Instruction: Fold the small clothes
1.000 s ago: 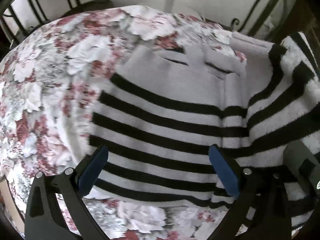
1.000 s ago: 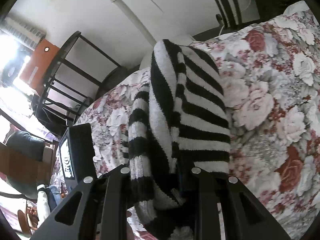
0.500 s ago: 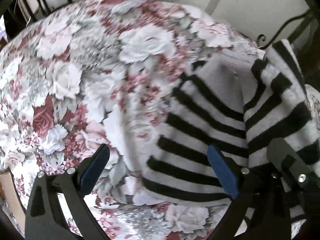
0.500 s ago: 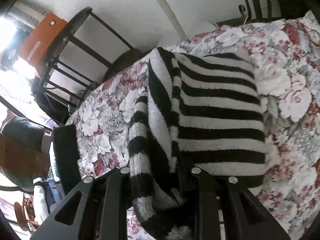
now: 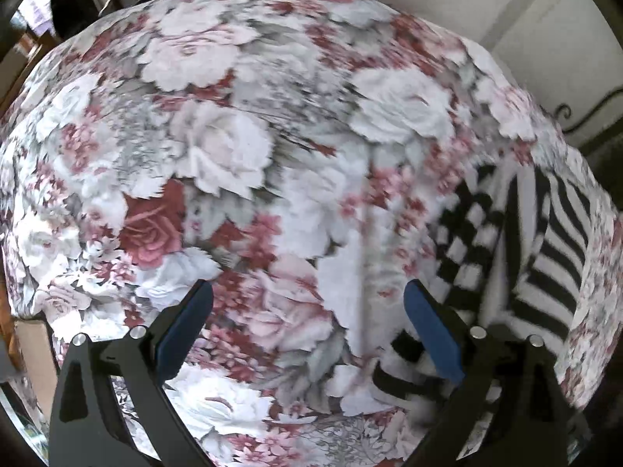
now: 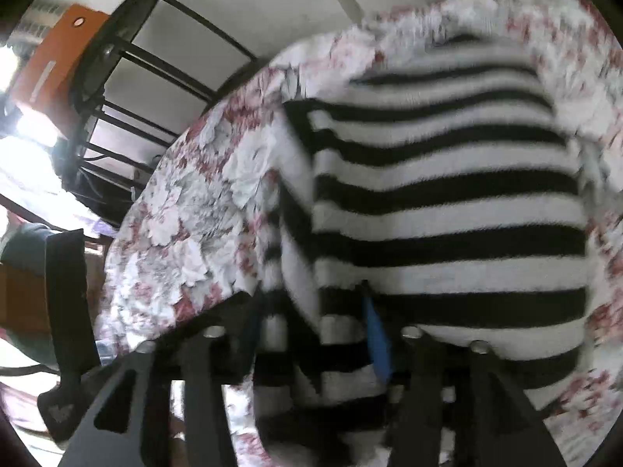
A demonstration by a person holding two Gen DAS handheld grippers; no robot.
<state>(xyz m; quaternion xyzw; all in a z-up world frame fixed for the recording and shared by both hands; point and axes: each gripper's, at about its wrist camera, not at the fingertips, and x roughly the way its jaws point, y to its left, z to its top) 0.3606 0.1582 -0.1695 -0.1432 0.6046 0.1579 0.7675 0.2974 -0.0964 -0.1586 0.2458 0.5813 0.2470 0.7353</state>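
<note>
A black-and-white striped sweater (image 6: 447,210) lies folded on the floral tablecloth (image 6: 187,241). My right gripper (image 6: 311,330) is at its near edge. Its jaws are opening, and a fold of the striped knit still sits loosely between them, beside the blue pad (image 6: 375,334). In the left wrist view the same sweater (image 5: 545,241) is bunched at the right edge of the cloth (image 5: 241,148). My left gripper (image 5: 309,311) points down over bare floral cloth to the left of the sweater. It is open, with nothing between its blue pads (image 5: 187,323).
Black metal chair frames (image 6: 117,89) stand behind the table, by a white wall, with an orange box (image 6: 50,62) at the far left. A cardboard box (image 5: 29,350) shows past the table's near-left edge. The cloth's edge drops off at the right (image 5: 592,350).
My left gripper slid left off the sweater onto bare cloth. The right gripper brought the hanging half of the sweater down over the rest, and its jaws spread apart.
</note>
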